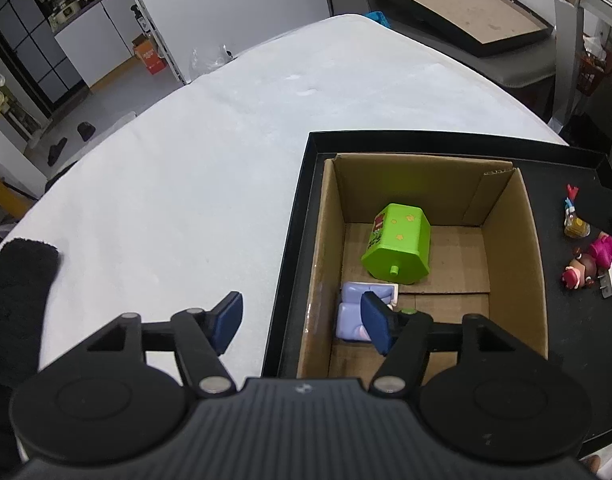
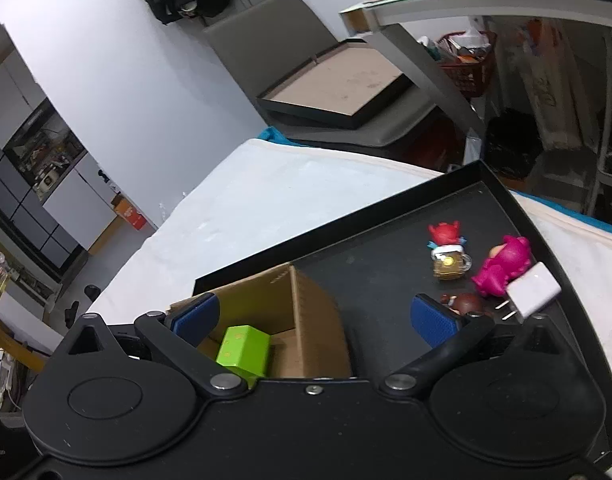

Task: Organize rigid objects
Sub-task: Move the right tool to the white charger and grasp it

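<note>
- Since both grippers are empty, I read this as a gap between picks: the left gripper (image 1: pixel 302 320) has its jaws apart over the near left rim of the cardboard box (image 1: pixel 513 240), gripping nothing.
- Below it, the lilac toy (image 1: pixel 351 314) lies on the box floor beside the green block (image 1: pixel 397 246); both look sorted.
- My right gripper (image 2: pixel 315 318) stands wide and empty, aimed toward the black tray (image 2: pixel 369 276).
- Left loose on the tray: red figurine (image 2: pixel 445 236), pink figurine (image 2: pixel 501 266), brown-haired figurine (image 2: pixel 467 303) and white plug (image 2: pixel 531 290), probably next.

Toy bin (image 1: pixel 397 246) and small box (image 1: pixel 355 312) inside carton (image 1: pixel 509 248) on tray (image 1: pixel 306 184); figurines (image 2: pixel 501 266) beside carton.
</note>
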